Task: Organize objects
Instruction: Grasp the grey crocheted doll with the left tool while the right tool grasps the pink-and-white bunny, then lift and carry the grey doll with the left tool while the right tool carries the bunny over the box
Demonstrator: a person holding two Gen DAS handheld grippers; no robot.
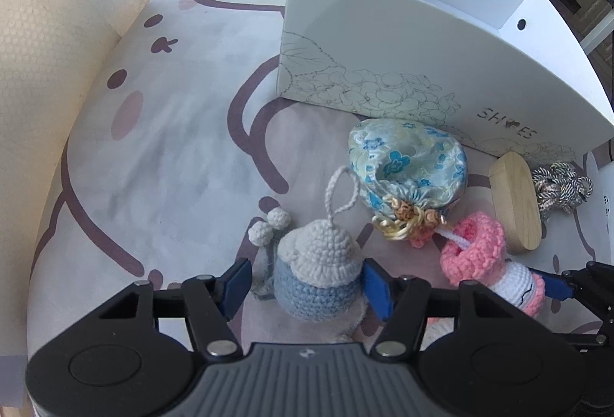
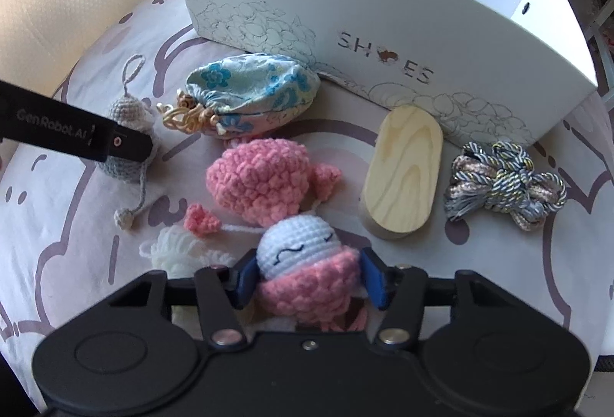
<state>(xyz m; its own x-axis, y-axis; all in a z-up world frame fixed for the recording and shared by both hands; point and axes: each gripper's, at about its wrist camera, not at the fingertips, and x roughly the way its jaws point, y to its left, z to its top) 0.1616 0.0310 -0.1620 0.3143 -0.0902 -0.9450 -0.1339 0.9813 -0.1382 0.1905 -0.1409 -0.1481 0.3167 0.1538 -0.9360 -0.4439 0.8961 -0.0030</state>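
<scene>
Looking along the left wrist view, I saw my left gripper (image 1: pixel 305 286) low over the worktop (image 1: pixel 172 156), its blue jaws set either side of a blue and white crocheted doll (image 1: pixel 316 271). The right jaw touched the doll's side, while a narrow gap showed at the left jaw, so I could not tell whether the grip had closed on it. The doll's white loop (image 1: pixel 339 190) reached away toward the far side, and two small white pompoms (image 1: pixel 268 225) lay just to its left.

Just beyond the doll and to the right sat a blue floral drawstring pouch (image 1: pixel 408 163), its knotted gold cord (image 1: pixel 399 223) pointing near. Behind the pouch stood a white shoebox (image 1: pixel 403 44) printed with line-drawn flowers, occupying the far right of the worktop.

In the right wrist view, my right gripper (image 2: pixel 309 278) had its jaws clenched on a pink and white crocheted doll (image 2: pixel 295 252), pressing the pink ruffle below its white face. The doll's pink hat (image 2: pixel 255 181) lay just beyond the face, near the pouch.

Further right lay a pale wooden oval block (image 2: pixel 403 171), tilted with its far end up against the shoebox. Rightmost, a bundle of silvery twisted cord (image 2: pixel 502 182) rested beside the block, apart from it.
</scene>
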